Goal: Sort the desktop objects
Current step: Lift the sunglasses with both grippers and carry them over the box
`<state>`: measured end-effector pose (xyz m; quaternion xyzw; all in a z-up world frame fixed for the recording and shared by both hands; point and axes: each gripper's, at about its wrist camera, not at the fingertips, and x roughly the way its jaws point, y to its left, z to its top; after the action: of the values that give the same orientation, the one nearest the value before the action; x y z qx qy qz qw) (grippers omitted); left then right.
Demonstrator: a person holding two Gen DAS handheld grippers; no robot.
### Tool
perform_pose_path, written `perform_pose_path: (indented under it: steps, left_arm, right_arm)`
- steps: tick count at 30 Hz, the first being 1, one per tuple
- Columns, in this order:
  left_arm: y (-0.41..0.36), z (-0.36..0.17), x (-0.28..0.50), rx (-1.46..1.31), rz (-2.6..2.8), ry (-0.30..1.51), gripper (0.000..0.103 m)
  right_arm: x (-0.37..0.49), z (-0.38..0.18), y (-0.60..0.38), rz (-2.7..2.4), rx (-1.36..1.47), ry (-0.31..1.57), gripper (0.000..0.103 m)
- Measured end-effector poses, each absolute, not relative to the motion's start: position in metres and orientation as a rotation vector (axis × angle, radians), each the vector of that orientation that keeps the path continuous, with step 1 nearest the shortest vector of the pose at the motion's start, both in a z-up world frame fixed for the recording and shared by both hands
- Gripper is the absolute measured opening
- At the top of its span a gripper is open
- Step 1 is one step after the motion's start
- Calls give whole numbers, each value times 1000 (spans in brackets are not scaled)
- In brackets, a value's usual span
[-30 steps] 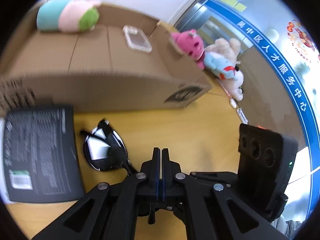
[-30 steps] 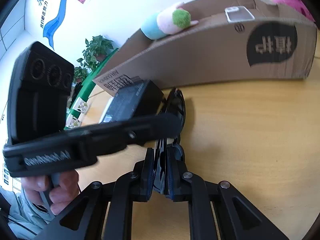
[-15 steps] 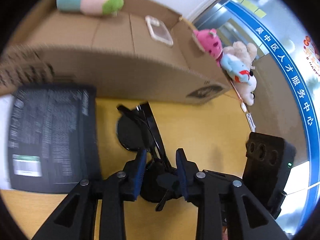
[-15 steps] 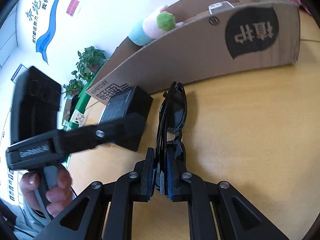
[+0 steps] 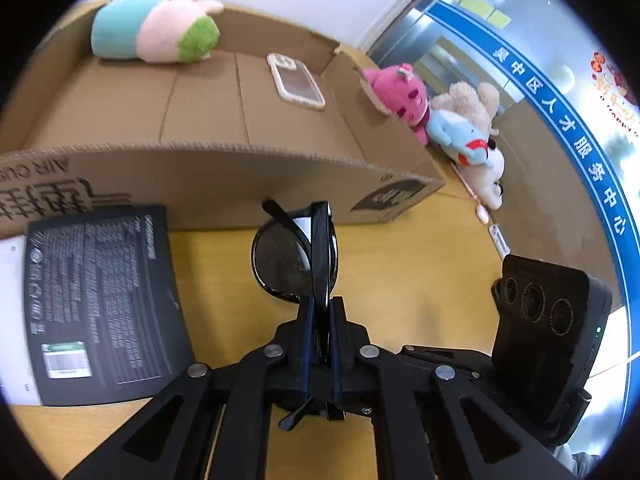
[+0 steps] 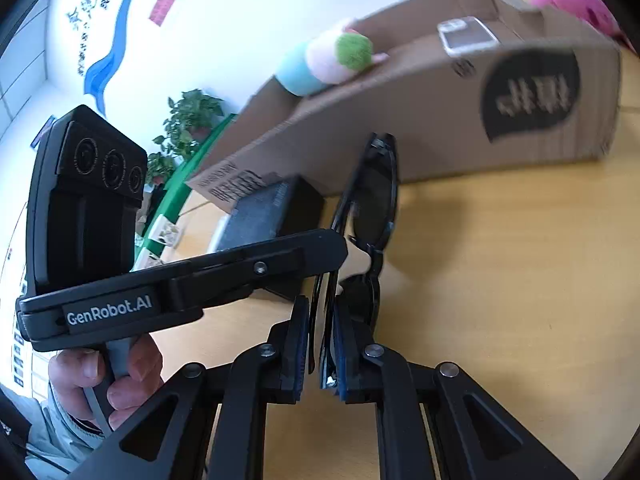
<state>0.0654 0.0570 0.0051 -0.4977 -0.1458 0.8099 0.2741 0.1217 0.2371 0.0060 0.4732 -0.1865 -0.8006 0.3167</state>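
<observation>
Both grippers hold one pair of black sunglasses (image 5: pixel 298 256) above the yellow wooden counter (image 5: pixel 404 268), just in front of the long cardboard box (image 5: pixel 224 176). In the left wrist view the left gripper (image 5: pixel 320 320) has its jaws closed on the folded frame, which stands on edge between the blue pads; one dark lens rises past the fingertips toward the box wall and a temple tip pokes out below the jaws. In the right wrist view the right gripper (image 6: pixel 320 336) has its jaws clamped on the near end of the same sunglasses (image 6: pixel 372 204), which run away from the camera toward the box (image 6: pixel 440 120). The left gripper (image 6: pixel 340 252) reaches in from the left there, its tip meeting the frame near the bridge, and a hand (image 6: pixel 108 376) with a pale sleeve grips its handle. A black printed carton (image 5: pixel 100 304) lies flat on the counter left of the glasses, near the box's front wall. Inside the box lie a teal, pink and green plush (image 5: pixel 154 28) at the far left and a clear phone case (image 5: pixel 296 82) further right. Beyond the box's right end, a pink plush (image 5: pixel 400 94), a pale blue plush (image 5: pixel 460 136) and a cream plush (image 5: pixel 472 100) sit by the wall.
</observation>
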Motion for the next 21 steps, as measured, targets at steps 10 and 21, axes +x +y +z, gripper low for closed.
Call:
perform_pose_path:
  steps: [10,21]
  left_arm:
    - [34,63,77,-1169,2300,-437,6]
    - [-1,135,41,-971,2463,-391,6]
  right_arm:
    - [122,67,209,-2138,1096,-362,11]
    - [85,137,169,-2124,923,-238,11]
